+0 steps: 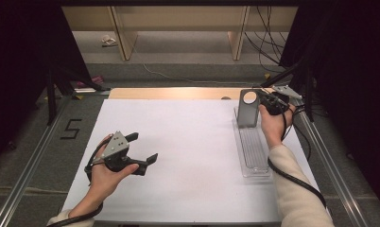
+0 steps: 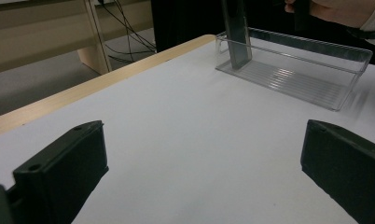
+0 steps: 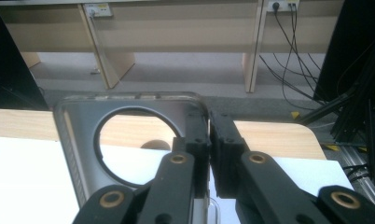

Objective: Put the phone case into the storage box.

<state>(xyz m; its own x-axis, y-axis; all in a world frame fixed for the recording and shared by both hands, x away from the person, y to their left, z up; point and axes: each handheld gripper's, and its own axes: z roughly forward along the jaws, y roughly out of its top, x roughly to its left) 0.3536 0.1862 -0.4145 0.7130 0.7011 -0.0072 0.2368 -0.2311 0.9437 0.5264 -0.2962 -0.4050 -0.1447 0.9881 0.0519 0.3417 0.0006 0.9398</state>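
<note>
A grey metal plate (image 1: 248, 109) with a round hole stands upright at the far end of a clear plastic tray (image 1: 254, 156) on the right of the white table. My right gripper (image 1: 264, 105) is shut on the plate's right edge. In the right gripper view the black jaws (image 3: 209, 137) clamp that plate (image 3: 78, 130) edge. My left gripper (image 1: 143, 147) rests low at the left of the table, open, with nothing between its fingers. In the left gripper view its jaws (image 2: 202, 163) stand wide apart, and the tray (image 2: 293, 79) and plate (image 2: 237, 37) lie ahead.
The white sheet (image 1: 178, 151) covers the table, with a bare wooden strip (image 1: 169, 93) along its far edge. Metal rails (image 1: 330, 161) run along both sides. Beyond are wooden shelf legs (image 1: 124, 38), floor cables (image 1: 268, 42) and a "5" mark (image 1: 71, 128).
</note>
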